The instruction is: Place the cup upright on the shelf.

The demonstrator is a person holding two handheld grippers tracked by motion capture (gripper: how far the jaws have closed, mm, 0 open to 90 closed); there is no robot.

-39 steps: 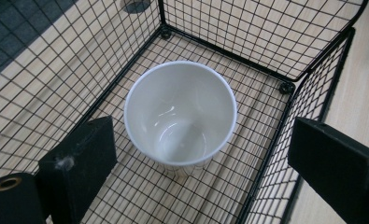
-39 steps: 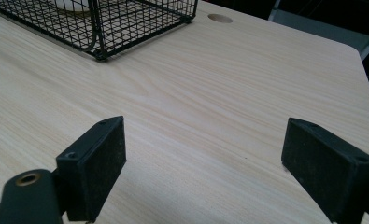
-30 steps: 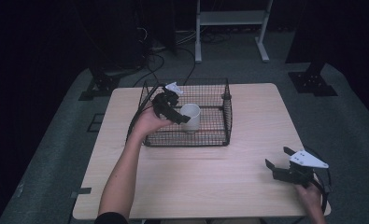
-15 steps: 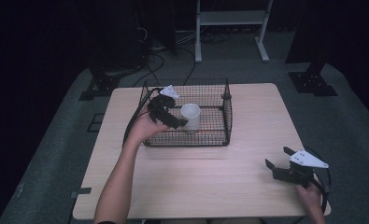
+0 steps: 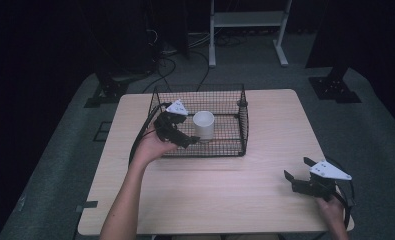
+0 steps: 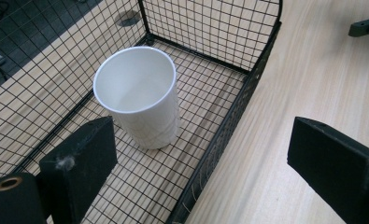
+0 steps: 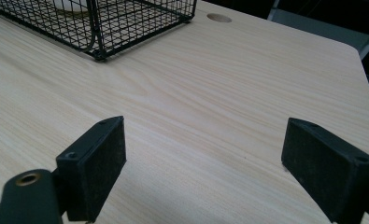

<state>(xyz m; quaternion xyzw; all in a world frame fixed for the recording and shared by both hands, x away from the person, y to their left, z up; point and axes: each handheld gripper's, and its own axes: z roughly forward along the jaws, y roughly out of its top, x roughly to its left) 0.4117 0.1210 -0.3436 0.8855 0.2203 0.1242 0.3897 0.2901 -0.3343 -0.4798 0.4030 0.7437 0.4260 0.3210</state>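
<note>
A white paper cup (image 5: 203, 125) stands upright and empty inside a black wire basket (image 5: 243, 116) at the back middle of the wooden table. My left gripper (image 5: 187, 136) hovers open at the basket's near-left side, a short way from the cup and not touching it. In the left gripper view the cup (image 6: 142, 102) sits ahead of the left jaw, and the basket's wall (image 6: 238, 107) runs between the jaws of the left gripper (image 6: 210, 158). My right gripper (image 5: 297, 169) rests open near the table's front right corner; the right gripper (image 7: 219, 163) has nothing but bare wood between its jaws.
The table (image 5: 210, 195) has free wood in front of and to the right of the basket (image 7: 126, 23). A round cable hole (image 7: 218, 17) lies beyond the basket's corner. Dark floor, cables and stand legs (image 5: 247, 40) surround the table.
My left gripper has drawn back to the left and toward the person, away from the cup. The cup stays put in the basket. The right gripper has not moved.
</note>
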